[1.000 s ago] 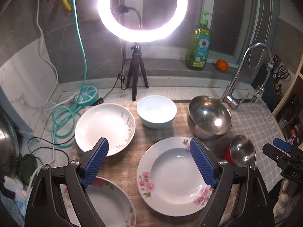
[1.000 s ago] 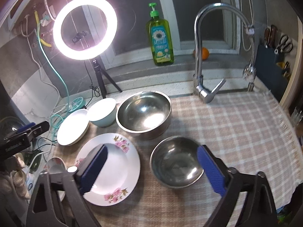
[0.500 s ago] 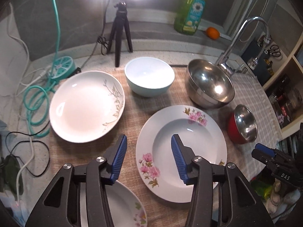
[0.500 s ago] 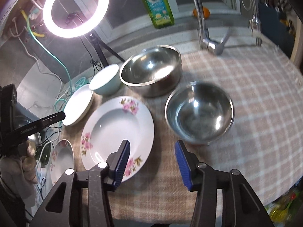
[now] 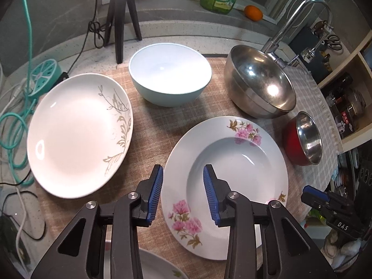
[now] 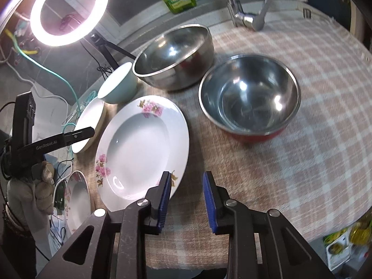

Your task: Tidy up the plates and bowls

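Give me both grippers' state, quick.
Left gripper: open, holding nothing; jaws have just been closing, poised over the near-left rim of the pink-flowered plate.
Right gripper: open, holding nothing; jaws have just been closing, beside that plate's edge.

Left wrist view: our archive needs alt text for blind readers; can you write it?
The left hand-held gripper, jaws narrowed and just been closing, straddles the near-left rim of a pink-flowered plate, not gripping. Beyond sit a leaf-patterned plate and pale blue bowl.

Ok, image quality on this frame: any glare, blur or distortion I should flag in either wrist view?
Left wrist view: sharp; fisheye bends the counter edge; bright hotspot in the large steel bowl and a small glint on the white leaf-pattern plate. Right wrist view: ring light blows out the top left; checked cloth is motion-smeared on the right.
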{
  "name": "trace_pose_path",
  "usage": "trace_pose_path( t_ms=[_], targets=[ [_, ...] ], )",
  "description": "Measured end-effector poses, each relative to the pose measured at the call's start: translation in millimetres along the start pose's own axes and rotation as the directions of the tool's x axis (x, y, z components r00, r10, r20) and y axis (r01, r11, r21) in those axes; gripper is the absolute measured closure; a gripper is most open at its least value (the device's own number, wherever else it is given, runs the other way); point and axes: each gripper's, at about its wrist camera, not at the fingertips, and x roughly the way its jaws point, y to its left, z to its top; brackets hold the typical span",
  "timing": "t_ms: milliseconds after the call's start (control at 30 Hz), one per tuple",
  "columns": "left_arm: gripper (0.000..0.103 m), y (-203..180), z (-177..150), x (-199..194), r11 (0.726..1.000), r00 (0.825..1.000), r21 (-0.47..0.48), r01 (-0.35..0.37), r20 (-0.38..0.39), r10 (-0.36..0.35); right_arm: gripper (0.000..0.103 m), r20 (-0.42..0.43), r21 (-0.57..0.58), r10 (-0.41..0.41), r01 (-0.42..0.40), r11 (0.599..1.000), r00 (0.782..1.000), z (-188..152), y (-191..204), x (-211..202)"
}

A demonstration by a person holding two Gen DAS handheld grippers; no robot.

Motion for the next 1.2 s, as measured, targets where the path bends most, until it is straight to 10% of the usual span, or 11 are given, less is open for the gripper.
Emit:
trace_pose_path(
  t_ms=[1200],
  targets=[
    [0.078, 13.1, 10.9, 35.6, 1.000, 0.995, 0.003, 0.029, -0.096, -0.028, 0.086, -0.047, 0.086, 0.028, -0.024, 0.996, 0.999, 6.4, -4.2, 37.3]
  ],
)
